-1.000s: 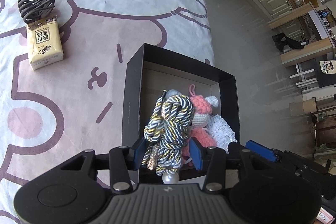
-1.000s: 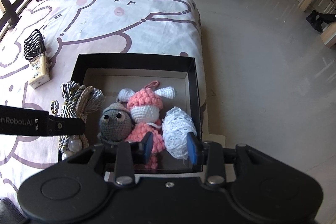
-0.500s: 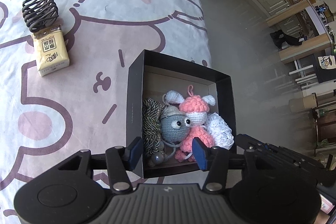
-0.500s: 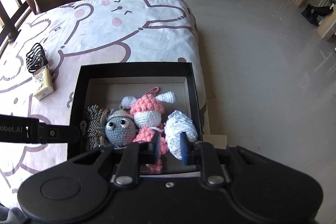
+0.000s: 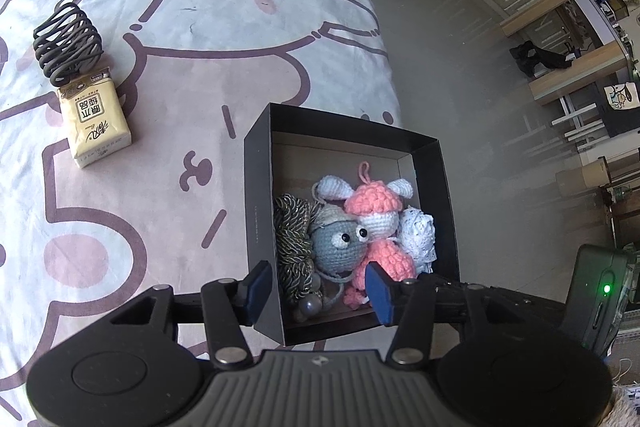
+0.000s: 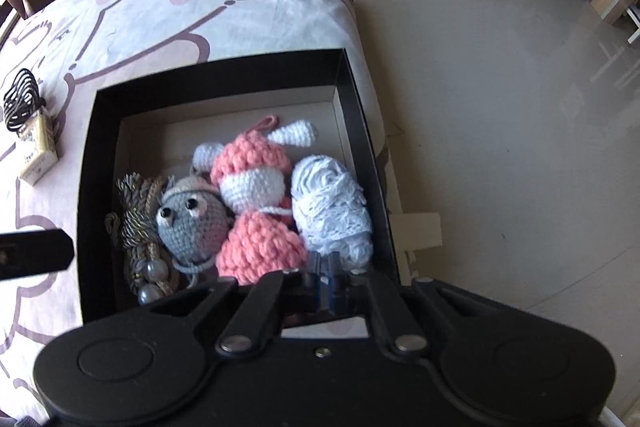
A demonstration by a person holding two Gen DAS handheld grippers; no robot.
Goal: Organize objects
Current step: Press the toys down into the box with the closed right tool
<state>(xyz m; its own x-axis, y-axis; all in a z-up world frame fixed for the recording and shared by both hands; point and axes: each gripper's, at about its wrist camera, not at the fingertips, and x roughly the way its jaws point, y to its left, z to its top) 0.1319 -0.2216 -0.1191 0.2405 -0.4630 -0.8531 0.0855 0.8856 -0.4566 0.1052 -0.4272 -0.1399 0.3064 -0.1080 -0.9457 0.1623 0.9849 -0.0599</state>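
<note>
The braided cord bundle has moved: a second ago it hung clamped between the left jaws above the box, and now it lies inside the black box, against the wall at 9 o'clock, with its beads at the 6 o'clock end. The left gripper now has its jaws apart and empty, straddling the box's near corner, one fingertip outside the wall and one over the pink toy. The right gripper has brought its jaws together with nothing between them, low over the near edge of the box, where a second ago they stood apart.

By size, the bed sheet carries everything. The box sits at its 3 o'clock edge, and packed inside beside the cord are the white lace roll, the pink crochet doll and the grey crochet mouse. Well apart at 10 o'clock, the tissue pack and the black coil touching it remain outside; I judge they are next.
</note>
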